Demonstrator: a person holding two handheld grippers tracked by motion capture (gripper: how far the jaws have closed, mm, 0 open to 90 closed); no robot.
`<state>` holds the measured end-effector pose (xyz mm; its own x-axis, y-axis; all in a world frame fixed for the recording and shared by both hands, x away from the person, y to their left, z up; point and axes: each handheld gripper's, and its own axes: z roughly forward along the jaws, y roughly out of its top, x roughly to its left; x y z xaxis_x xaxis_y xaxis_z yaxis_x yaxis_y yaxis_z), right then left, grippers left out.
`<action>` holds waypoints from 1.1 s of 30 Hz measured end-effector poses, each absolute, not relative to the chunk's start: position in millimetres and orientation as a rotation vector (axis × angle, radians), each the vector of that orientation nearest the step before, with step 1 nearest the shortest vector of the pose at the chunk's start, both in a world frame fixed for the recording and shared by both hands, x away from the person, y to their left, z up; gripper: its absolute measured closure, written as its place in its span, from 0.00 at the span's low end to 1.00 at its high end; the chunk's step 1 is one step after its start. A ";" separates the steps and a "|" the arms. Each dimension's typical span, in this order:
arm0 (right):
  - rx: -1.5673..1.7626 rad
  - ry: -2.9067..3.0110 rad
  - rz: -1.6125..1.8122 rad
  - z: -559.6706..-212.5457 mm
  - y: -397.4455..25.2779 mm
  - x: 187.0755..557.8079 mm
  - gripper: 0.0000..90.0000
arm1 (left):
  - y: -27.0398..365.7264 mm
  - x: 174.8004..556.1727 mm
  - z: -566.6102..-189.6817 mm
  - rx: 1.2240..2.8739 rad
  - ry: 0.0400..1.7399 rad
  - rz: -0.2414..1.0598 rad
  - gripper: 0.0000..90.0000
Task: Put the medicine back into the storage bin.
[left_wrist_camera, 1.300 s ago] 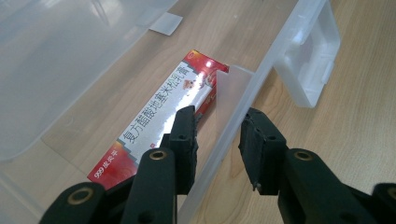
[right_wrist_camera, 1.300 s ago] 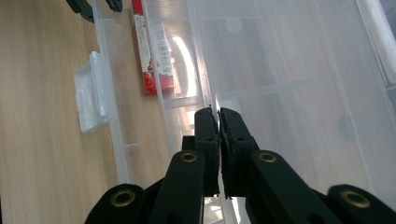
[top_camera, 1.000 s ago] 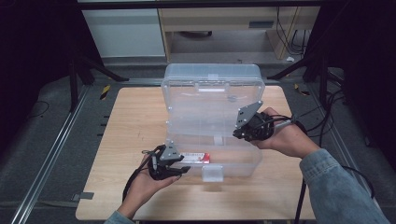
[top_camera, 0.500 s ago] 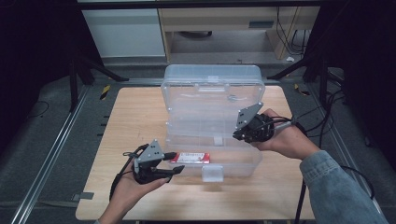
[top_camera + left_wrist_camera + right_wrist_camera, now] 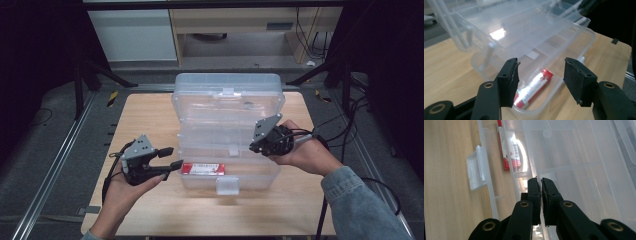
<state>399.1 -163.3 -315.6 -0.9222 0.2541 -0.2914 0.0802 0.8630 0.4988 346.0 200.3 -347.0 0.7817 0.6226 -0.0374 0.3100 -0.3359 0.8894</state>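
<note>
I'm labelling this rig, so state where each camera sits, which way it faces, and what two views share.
High view: fixed above the person's side, facing forward and down on the wooden table and clear plastic organizer box; both hands, a denim sleeve, left tool and right tool show.
Left gripper view: rides the left tool, facing the box's open bottom; jaws apart.
Right gripper view: rides the right tool, looking along the tray edge that its jaws pinch.
Shared: the red tube lies in the box's bottom.

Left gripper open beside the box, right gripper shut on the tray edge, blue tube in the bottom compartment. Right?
Not quite: the tube is red, as the left gripper view shows. The left gripper is open beside the box; the right gripper is shut on the tray edge.
</note>
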 end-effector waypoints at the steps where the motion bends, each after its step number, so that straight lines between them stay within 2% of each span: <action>1: 0.249 2.687 0.698 -315.6 -163.3 399.1 0.96 | 200.3 346.0 -347.0 1.942 0.704 0.380 0.51; 10: 0.241 2.691 0.704 -315.9 -164.0 399.2 0.96 | 203.0 381.0 -330.8 1.854 0.763 0.351 0.60; 19: 0.241 2.689 0.710 -318.0 -165.2 397.1 0.96 | 198.4 410.8 -330.4 1.855 0.816 0.357 0.68; 27: 0.241 2.693 0.715 -320.8 -165.7 394.5 0.96 | 200.1 418.0 -334.9 1.839 0.852 0.361 0.76; 33: 0.241 2.691 0.716 -322.6 -165.8 392.8 0.95 | 199.2 419.2 -335.5 1.834 0.855 0.352 0.76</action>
<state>392.8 -165.8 -322.6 -0.9262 0.2483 -0.2839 0.0744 0.8582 0.5079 419.2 199.2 -335.5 0.7033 0.6961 -0.1444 0.3923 -0.2106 0.8954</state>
